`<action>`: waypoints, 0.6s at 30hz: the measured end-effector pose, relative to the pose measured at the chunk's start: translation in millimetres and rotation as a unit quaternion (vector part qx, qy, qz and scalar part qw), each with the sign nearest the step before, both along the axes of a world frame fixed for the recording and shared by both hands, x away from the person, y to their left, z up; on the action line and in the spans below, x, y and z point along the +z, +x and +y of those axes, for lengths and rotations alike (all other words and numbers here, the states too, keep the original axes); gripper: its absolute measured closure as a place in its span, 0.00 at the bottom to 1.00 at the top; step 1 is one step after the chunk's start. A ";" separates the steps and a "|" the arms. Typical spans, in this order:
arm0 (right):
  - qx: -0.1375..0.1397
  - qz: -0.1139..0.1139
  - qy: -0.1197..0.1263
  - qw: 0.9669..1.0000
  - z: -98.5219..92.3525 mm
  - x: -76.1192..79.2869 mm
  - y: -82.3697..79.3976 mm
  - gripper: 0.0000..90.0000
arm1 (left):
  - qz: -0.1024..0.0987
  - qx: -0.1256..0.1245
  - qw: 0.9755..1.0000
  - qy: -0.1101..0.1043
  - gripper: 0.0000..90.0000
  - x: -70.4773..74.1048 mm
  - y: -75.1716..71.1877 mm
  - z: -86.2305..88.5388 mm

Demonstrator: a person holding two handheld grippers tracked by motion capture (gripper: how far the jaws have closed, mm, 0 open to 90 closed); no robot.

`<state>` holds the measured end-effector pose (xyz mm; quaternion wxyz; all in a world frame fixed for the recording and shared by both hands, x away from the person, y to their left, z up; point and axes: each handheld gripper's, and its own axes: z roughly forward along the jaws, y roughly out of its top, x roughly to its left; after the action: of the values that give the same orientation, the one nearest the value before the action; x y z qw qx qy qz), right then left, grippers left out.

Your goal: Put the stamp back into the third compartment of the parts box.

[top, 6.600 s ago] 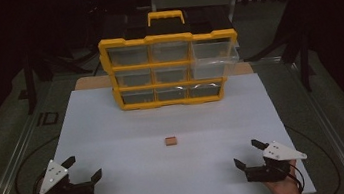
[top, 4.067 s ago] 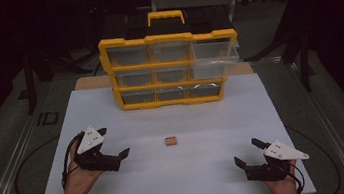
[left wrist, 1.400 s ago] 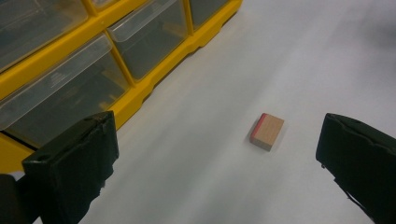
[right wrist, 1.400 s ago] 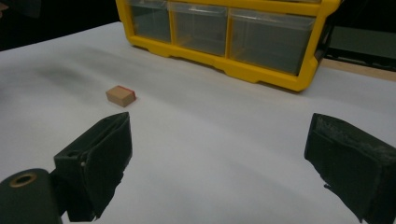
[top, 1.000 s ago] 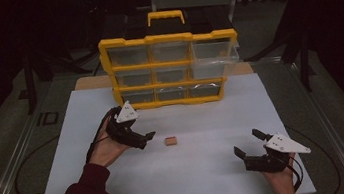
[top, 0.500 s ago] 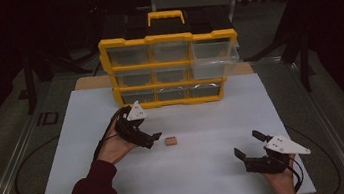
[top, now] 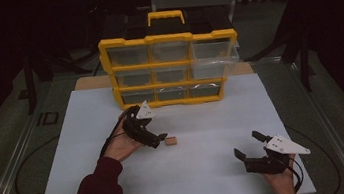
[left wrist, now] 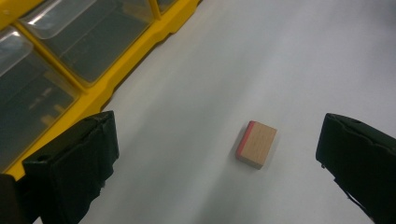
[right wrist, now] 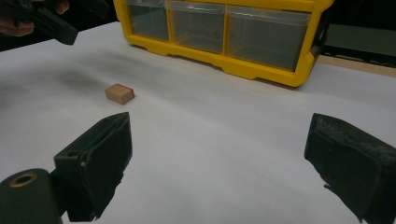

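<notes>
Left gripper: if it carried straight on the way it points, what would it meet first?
Probably the small wooden block, lying between the open left gripper jaws on the white table; depth is uncertain.

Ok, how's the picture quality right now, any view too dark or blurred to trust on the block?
High view: dim, surroundings near black, the wooden block small but distinct on the white table. Left gripper view: block sharp, soft shadow beside it, near jaws blurred. Right gripper view: block clear, drawer cabinet fronts reflect faintly.
</notes>
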<state>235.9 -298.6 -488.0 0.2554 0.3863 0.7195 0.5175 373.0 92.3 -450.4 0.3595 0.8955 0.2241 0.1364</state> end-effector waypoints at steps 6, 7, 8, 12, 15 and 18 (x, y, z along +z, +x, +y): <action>0.001 0.000 0.000 1.000 -0.3 -0.1 -0.1 0.08 | 0.007 -0.005 1.000 0.005 0.00 -3.9 2.7 -6.2; 0.001 0.000 0.000 1.000 -0.4 -0.1 -0.1 0.08 | 0.008 -0.006 1.000 0.006 0.00 -4.6 3.2 -7.4; 0.001 0.000 0.000 1.000 -0.4 -0.1 -0.1 0.08 | 0.009 -0.008 1.000 0.008 0.00 -5.4 4.2 -8.7; 0.001 0.001 0.000 1.000 -0.8 0.0 -0.2 0.08 | 0.018 -0.010 1.000 0.009 0.00 -8.2 5.9 -13.3; 0.001 0.001 0.000 1.000 -0.8 0.0 -0.2 0.08 | 0.022 -0.012 1.000 0.010 0.00 -10.0 6.8 -16.1; 0.001 0.001 0.000 1.000 -0.9 0.1 -0.3 0.08 | 0.028 -0.016 0.999 0.016 0.00 -12.6 8.2 -20.1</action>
<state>235.6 -299.5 -488.0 0.2547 0.3862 0.7201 0.5172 381.2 72.2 -463.0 0.3406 0.9083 0.2172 0.1089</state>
